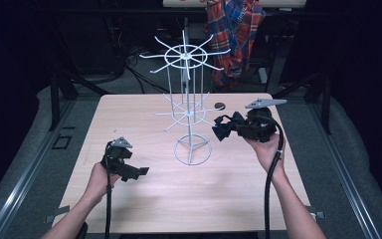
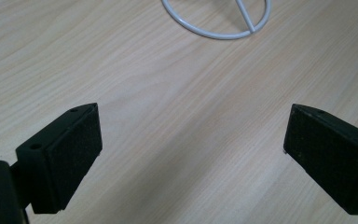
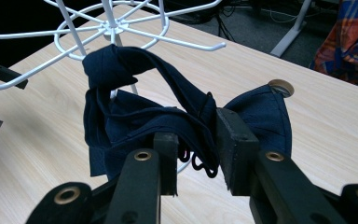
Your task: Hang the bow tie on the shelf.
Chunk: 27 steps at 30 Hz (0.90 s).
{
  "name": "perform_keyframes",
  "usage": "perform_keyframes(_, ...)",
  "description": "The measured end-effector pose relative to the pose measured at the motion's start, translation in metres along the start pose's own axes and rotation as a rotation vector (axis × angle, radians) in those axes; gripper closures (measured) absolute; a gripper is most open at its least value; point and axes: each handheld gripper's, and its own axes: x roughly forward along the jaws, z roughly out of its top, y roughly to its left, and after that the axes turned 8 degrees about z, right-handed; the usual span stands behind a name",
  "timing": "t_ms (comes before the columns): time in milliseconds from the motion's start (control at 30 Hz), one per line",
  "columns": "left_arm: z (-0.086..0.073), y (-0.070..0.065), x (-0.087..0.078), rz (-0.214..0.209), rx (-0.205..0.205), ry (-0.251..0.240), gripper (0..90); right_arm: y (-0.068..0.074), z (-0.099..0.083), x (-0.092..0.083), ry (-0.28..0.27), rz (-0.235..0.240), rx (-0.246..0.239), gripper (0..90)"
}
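Note:
A white wire rack (image 1: 189, 94) with two tiers of radiating hooks stands on a ring base (image 1: 192, 150) at the middle of the wooden table. My right gripper (image 1: 229, 127) is shut on a dark navy bow tie (image 3: 135, 116), held just right of the rack's lower tier (image 3: 107, 30). The bow tie's black elastic strap (image 3: 198, 163) dangles between the jaws. My left gripper (image 1: 138, 172) is open low over the table, left of the ring base (image 2: 216, 21), with nothing between its pads (image 2: 74, 149).
A light wooden table (image 1: 144, 199) carries the rack. A small round hole (image 1: 220, 105) sits in the tabletop behind the right gripper. A plaid cloth (image 1: 236, 30) hangs beyond the far edge. Dark floor and cables surround the table.

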Motion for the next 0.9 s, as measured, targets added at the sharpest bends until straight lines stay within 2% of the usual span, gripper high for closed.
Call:
perform_keyframes(333, 0.000, 0.000, 0.000, 0.000, 0.001, 0.000, 4.3, 0.005, -0.001, 0.016, 0.039, -0.009, -0.001, 70.8)
perform_keyframes(400, 0.000, -0.001, 0.000, 0.010, -0.001, -0.005, 4.3, 0.005, -0.003, 0.023, 0.063, -0.012, -0.005, 70.8)
perform_keyframes(500, 0.000, 0.000, 0.000, 0.000, 0.001, 0.001, 4.3, 0.005, -0.004, 0.026, 0.078, -0.013, -0.008, 70.8)
perform_keyframes(900, 0.000, 0.000, 0.000, 0.009, -0.001, -0.002, 4.4, 0.010, -0.009, 0.043, 0.121, 0.003, -0.029, 70.4)
